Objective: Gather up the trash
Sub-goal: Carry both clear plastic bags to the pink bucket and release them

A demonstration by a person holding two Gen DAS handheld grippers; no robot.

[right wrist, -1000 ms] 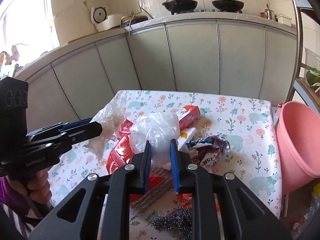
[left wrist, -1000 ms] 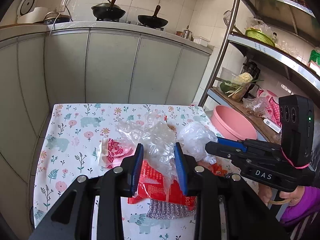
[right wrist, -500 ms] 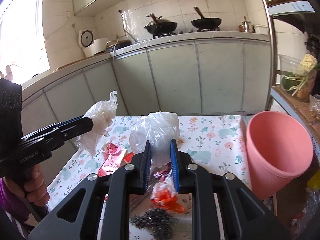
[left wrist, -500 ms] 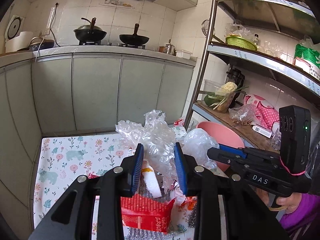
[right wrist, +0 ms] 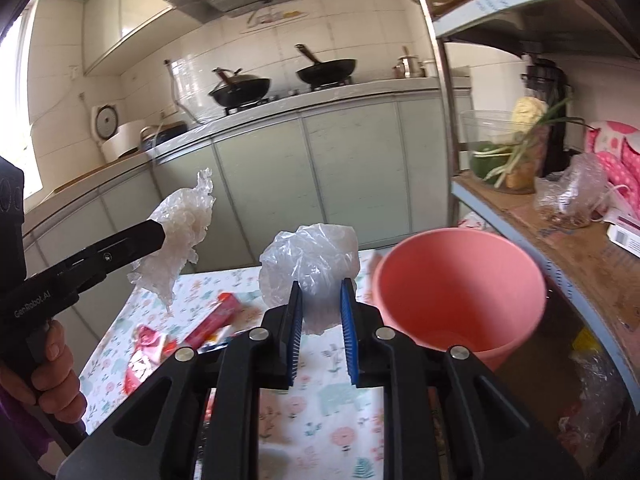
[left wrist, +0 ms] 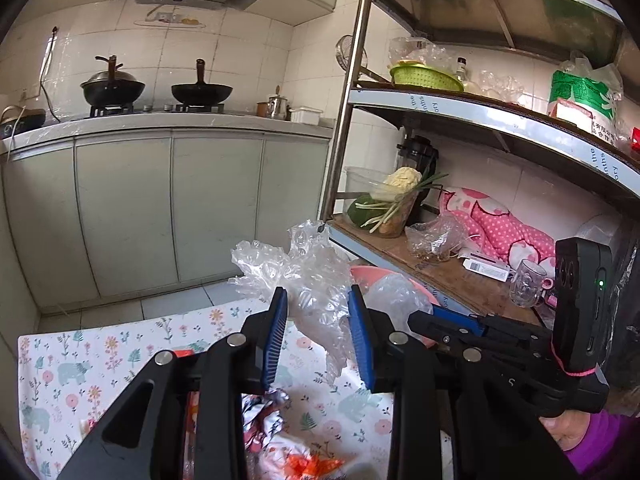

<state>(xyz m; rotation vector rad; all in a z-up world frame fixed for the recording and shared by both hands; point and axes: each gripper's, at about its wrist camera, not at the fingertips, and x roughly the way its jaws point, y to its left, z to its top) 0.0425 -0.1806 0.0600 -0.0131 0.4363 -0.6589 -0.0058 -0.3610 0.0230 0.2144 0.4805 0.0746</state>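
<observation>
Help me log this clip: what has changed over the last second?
Both hand-held grippers rose off the floral tablecloth and swung toward the pink plastic bucket. The left hand-held gripper carried up its crumpled clear plastic wrap, the right hand-held gripper its balled clear plastic bag. Both grips stayed shut; the red wrappers stayed on the table.

Two crumpled plastic bags (right wrist: 176,236) (right wrist: 312,264), one pink bucket (right wrist: 460,292), two woks (left wrist: 113,89) (left wrist: 202,92)
</observation>
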